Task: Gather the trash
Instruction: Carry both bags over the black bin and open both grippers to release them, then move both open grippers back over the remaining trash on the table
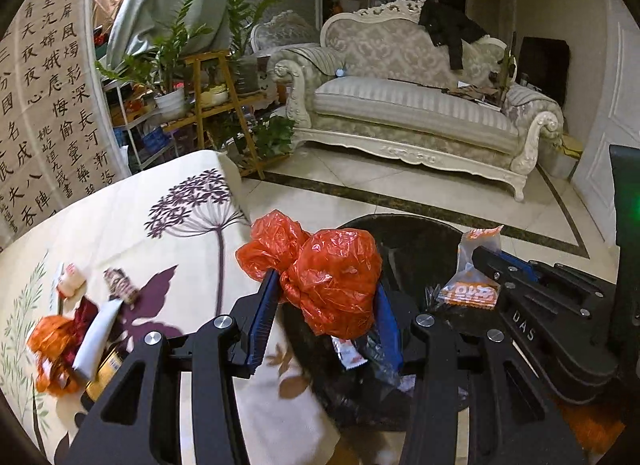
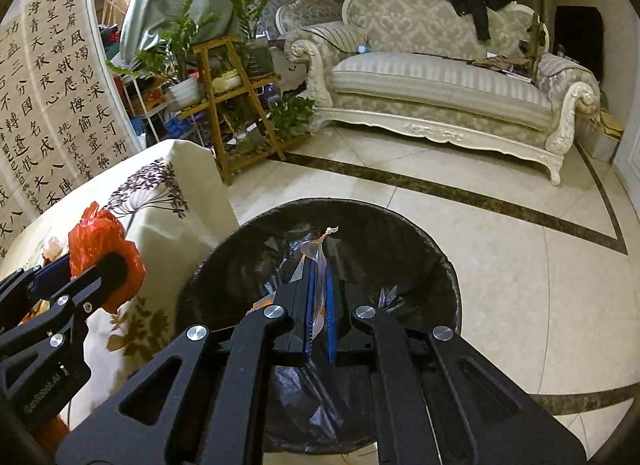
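My left gripper (image 1: 326, 285) is shut on a crumpled red plastic bag (image 1: 320, 269) and holds it over the near rim of the black-lined trash bin (image 1: 404, 233), at the table's edge. The bag also shows in the right wrist view (image 2: 100, 249). My right gripper (image 2: 319, 269) is shut on a clear and orange snack wrapper (image 2: 316, 249) above the open trash bin (image 2: 400, 233). The same wrapper shows in the left wrist view (image 1: 474, 265). More trash lies on the table at the left: an orange wrapper (image 1: 50, 339), a white tube (image 1: 96, 341) and small packets (image 1: 122, 285).
The table (image 1: 168, 233) has a floral cloth and stands left of the bin. Beyond are a tiled floor (image 2: 500, 265), an ornate sofa (image 1: 416, 105), a wooden plant stand (image 1: 224, 105) with potted plants, and a calligraphy scroll (image 1: 48, 105) at the left.
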Available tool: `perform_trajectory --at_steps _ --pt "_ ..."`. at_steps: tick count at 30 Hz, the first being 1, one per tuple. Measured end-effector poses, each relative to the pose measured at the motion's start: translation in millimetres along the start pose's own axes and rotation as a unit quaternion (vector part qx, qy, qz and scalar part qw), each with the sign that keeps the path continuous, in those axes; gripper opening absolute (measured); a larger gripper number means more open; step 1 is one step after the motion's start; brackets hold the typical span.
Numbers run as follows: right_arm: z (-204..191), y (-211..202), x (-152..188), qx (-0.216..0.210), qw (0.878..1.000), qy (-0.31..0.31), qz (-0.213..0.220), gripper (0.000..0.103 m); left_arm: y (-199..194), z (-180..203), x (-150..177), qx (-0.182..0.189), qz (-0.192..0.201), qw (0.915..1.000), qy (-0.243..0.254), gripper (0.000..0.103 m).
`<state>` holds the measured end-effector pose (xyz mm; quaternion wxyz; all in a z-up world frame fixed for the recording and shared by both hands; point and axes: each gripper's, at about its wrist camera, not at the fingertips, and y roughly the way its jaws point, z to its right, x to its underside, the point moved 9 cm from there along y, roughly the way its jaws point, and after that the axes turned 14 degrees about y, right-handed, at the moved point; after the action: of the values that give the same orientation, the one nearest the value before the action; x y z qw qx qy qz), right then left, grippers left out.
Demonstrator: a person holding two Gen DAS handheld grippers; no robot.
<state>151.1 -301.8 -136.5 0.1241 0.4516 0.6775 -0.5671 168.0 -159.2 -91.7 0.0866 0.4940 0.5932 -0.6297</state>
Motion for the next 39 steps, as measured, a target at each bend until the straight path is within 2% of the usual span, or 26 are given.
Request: perform_trajectory --at_steps 3,7,9,17,19,23,26,29,39 --pt "4 6 -2 0.002 1.000 0.003 -0.002 0.015 9 3 -1 0.002 -0.006 1.0000 0.002 0.047" --pt "9 10 -5 0.005 1.000 0.010 -0.001 0.025 17 5 -1 0.003 -0.015 0.9999 0.000 0.054" --pt "11 11 -5 0.004 1.000 0.013 -0.003 0.025 17 3 0 0.001 -0.015 0.9999 -0.001 0.061" --pt "12 9 -9 0.007 1.000 0.022 0.000 0.028 14 -1 0 -0.002 -0.011 0.9999 -0.007 0.071" --pt "13 6 -10 0.008 1.000 0.025 0.004 0.036 10 -3 -1 -0.003 -0.008 0.9999 -0.011 0.073" --pt "8 -1 -9 0.004 1.000 0.024 0.005 0.037 1 -11 1 -0.007 -0.005 0.9997 -0.021 0.076" --pt "0 -11 -5 -0.003 1.000 0.019 0.009 0.043 -9 -18 5 -0.013 -0.005 0.9995 -0.028 0.076" --pt "-11 -19 1 -0.012 1.000 0.014 0.008 0.045 -21 -27 13 -0.021 -0.006 0.9991 -0.038 0.077" --pt "-57 -37 38 -0.046 0.999 -0.011 -0.015 0.046 -57 -71 53 -0.062 -0.022 0.9950 -0.075 0.077"
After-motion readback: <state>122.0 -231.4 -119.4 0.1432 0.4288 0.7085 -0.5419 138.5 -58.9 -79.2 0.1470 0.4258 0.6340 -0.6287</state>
